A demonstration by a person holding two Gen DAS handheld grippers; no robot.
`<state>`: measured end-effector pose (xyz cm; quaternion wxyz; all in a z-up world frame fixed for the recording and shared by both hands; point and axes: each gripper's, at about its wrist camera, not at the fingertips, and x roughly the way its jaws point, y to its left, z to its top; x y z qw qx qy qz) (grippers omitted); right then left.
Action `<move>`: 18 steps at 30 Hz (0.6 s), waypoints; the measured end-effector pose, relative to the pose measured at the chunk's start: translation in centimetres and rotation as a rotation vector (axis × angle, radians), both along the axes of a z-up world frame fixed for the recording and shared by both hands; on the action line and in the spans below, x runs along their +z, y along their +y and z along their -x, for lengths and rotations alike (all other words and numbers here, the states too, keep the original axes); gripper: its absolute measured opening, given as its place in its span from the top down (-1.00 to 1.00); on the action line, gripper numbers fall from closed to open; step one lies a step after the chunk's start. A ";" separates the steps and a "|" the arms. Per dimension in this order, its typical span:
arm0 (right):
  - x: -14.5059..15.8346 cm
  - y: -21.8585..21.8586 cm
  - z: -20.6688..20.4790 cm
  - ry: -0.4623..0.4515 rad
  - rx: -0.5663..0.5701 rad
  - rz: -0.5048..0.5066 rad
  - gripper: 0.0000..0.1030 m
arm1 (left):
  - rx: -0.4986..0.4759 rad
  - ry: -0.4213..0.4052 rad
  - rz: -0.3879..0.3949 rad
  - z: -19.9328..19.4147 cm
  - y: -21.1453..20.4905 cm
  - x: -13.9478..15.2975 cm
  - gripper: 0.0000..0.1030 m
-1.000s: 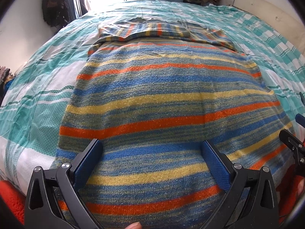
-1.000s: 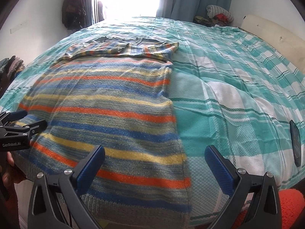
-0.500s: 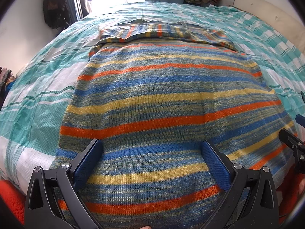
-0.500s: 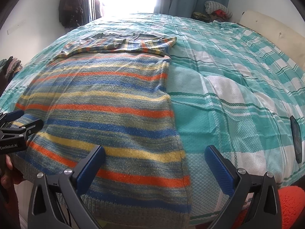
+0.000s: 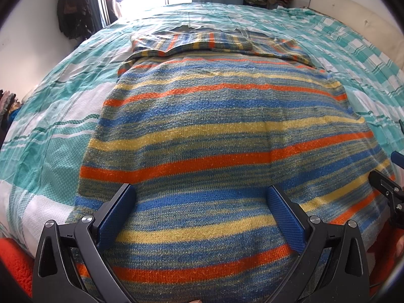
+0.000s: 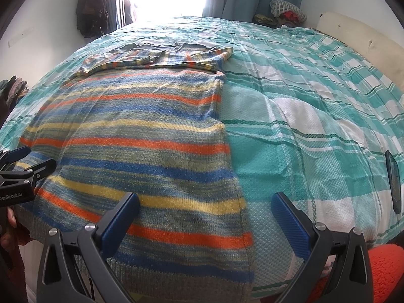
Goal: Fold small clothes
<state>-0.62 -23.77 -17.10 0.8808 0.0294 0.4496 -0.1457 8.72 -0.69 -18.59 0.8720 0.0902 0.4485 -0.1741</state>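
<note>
Where striped sweater (image 5: 222, 136) covers bedspread (image 6: 315, 116), dark phone (image 6: 393, 176) lies apart

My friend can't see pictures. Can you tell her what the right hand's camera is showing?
A striped sweater, blue, yellow and orange, lies spread flat on a bed with a teal and white checked cover. The right gripper hovers open over the sweater's near right edge, holding nothing. The left gripper peeks in at the left side.
</note>
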 end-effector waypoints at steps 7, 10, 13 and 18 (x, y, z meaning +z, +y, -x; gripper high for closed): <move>-0.3 -0.1 0.0 0.006 -0.002 -0.005 -1.00 | 0.000 -0.002 -0.007 -0.3 0.1 0.0 -0.99; -0.3 -0.1 0.0 0.007 -0.003 -0.006 -1.00 | 0.000 -0.002 -0.006 -0.2 0.1 0.0 -0.99; -0.3 -0.1 0.0 0.009 -0.003 -0.007 -1.00 | 0.000 -0.003 -0.006 -0.2 0.0 0.0 -0.99; -0.5 -0.1 -0.1 0.015 -0.003 -0.006 -1.00 | 0.000 -0.003 -0.006 -0.2 0.0 0.0 -0.99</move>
